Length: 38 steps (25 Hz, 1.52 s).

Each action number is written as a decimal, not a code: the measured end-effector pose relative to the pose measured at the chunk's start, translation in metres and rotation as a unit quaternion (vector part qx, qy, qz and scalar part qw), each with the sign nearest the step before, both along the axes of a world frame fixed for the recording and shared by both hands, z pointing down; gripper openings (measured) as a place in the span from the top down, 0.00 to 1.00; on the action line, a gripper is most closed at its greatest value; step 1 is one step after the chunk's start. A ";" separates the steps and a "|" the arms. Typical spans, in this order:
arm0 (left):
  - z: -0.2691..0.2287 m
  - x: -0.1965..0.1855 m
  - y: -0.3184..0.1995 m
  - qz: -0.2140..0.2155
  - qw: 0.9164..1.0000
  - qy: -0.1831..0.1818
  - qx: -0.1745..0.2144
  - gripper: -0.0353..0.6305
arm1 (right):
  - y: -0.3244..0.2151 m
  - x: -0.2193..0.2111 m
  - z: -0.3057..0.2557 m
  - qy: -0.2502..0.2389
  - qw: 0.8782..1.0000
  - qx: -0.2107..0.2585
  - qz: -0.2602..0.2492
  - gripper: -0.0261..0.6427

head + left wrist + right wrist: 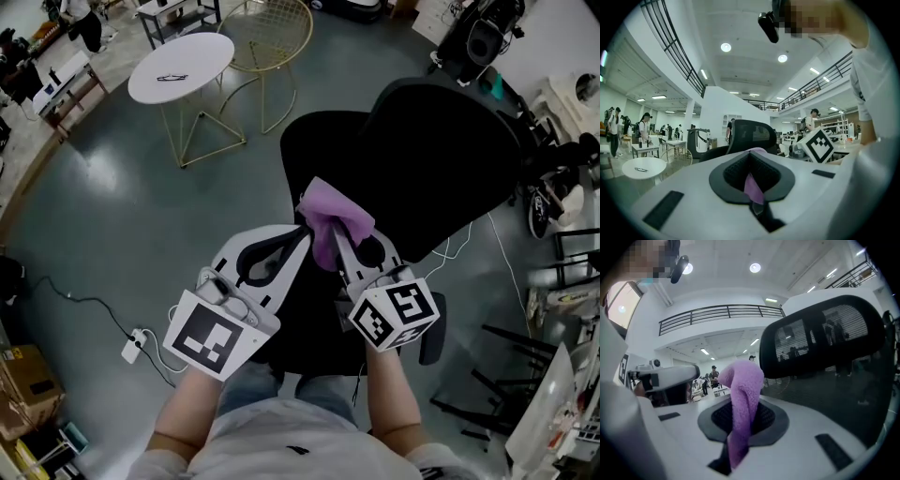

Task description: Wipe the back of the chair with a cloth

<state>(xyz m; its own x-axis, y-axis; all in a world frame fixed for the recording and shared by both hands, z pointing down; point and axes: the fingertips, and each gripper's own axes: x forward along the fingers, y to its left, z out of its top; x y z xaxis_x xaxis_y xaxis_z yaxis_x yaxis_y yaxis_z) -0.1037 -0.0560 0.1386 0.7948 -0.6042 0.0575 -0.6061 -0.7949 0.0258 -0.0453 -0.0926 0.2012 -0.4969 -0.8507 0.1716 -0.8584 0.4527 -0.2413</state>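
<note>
So, both of my claws are on the same thing right now: the fuzzy purple cloth [334, 221]. My left claw [300, 244] is clamped on just a thin edge of it, and in the left gripper view only a narrow purple strip shows pinched between the jaws. My right claw [343, 248] is clenched on a much fatter fold, which stands up out of the jaws and flops over at the top in the right gripper view.

Why two claws on one rag? My guess is it's to get the cloth sorted into a decent pad, with one side anchoring the corner and the other holding the bulk, so it doesn't just dangle when it meets the chair.

The cloth sits in the air between the two claws, out in front of me and over the black mesh office chair [441, 150]. As far as I can tell it isn't touching the chair. The mesh back [825, 338] is right there on the right claw's side, close by, so I'd say the wiping hasn't started. The right claw looks like the one placed to do it.
</note>
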 end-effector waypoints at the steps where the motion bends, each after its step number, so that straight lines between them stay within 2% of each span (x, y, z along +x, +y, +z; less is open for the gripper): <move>1: 0.002 -0.002 -0.004 0.001 1.000 0.001 -0.002 0.93 | -0.007 -0.001 0.005 0.002 1.000 -0.003 0.003 0.89; 10: 0.012 -0.010 -0.036 0.003 1.000 0.006 -0.003 0.93 | -0.069 -0.007 0.036 0.027 0.999 -0.025 0.013 0.89; 20: 0.023 -0.014 -0.054 -0.001 1.000 0.020 -0.019 0.93 | -0.116 -0.026 0.052 0.030 0.998 -0.046 0.005 0.89; 29: 0.031 -0.017 -0.058 -0.020 0.999 0.022 -0.032 0.93 | -0.125 -0.001 0.054 0.031 0.998 -0.051 0.030 0.89; 38: 0.033 0.009 -0.060 -0.014 0.999 0.021 -0.037 0.93 | -0.129 0.041 0.054 0.030 0.997 -0.053 0.055 0.89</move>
